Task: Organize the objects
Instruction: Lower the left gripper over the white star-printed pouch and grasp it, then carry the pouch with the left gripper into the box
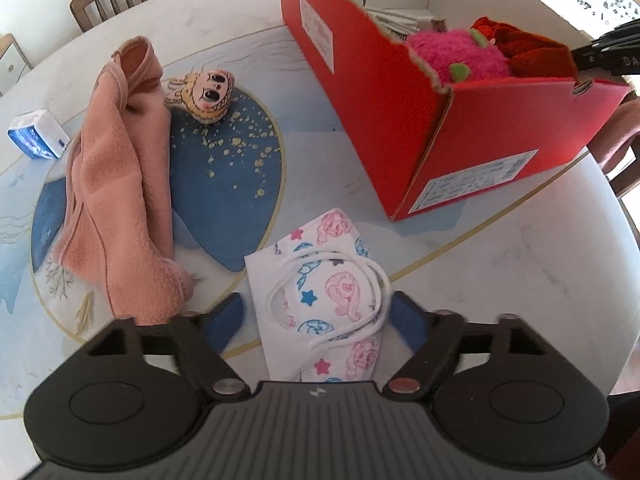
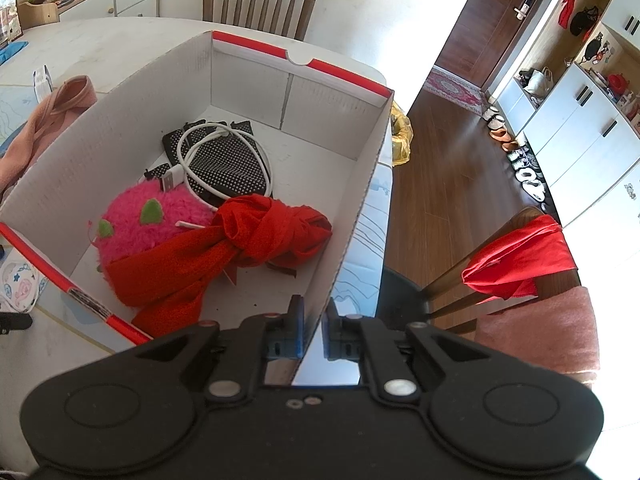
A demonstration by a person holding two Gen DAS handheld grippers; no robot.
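Observation:
My left gripper [image 1: 318, 312] is open, its blue pads on either side of a white face mask [image 1: 320, 288] with pink pony prints lying on the table. A pink cloth [image 1: 120, 184] and a small cartoon-face plush [image 1: 202, 96] lie further left. The red box [image 1: 400, 112] stands at the right. My right gripper [image 2: 314, 320] is shut on the box's near side wall [image 2: 356, 216]. Inside the box lie a pink fuzzy toy [image 2: 144, 220], a knotted red cloth [image 2: 248, 240], a white cable [image 2: 208, 160] and a black dotted item [image 2: 232, 164].
A blue-and-white tissue pack [image 1: 38, 134] sits at the table's left edge. Wooden chairs [image 2: 260, 0] stand around the table; one at the right carries a red cloth [image 2: 520, 256]. A yellow bag [image 2: 402, 136] lies beyond the box.

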